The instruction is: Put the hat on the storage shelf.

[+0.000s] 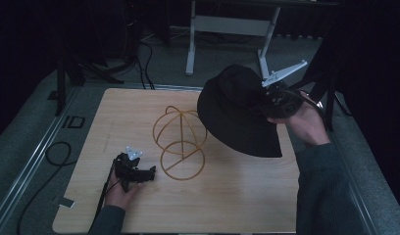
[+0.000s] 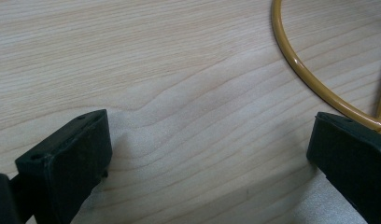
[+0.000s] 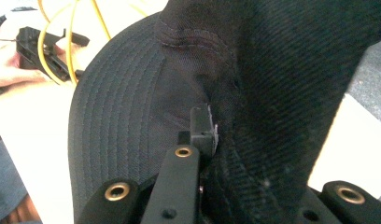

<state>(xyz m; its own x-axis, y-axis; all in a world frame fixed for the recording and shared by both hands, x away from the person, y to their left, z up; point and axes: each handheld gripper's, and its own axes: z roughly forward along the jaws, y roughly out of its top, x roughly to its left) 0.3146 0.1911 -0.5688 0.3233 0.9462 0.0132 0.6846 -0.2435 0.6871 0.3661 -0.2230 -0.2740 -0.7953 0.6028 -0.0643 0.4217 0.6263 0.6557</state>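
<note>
A black bucket hat [image 1: 237, 110] hangs in the air over the right part of the wooden table [image 1: 237, 196]. My right gripper [image 1: 272, 100] is shut on the hat, its jaws pinching the fabric where brim meets crown [image 3: 212, 135]. A yellow wire hat stand [image 1: 181, 142], with a round base and domed hoops, stands at the table's middle. My left gripper [image 1: 150, 172] rests low on the table just left of the stand's base ring [image 2: 310, 79]. Its jaws stand wide apart with bare wood between them, the right fingertip [image 2: 352, 158] beside the ring.
White desk legs [image 1: 190, 44] and black cables [image 1: 139, 63] lie on the grey floor beyond the table. A cable loop [image 1: 58, 152] sits off the table's left edge, next to a metal rail. Dark curtains close off the back.
</note>
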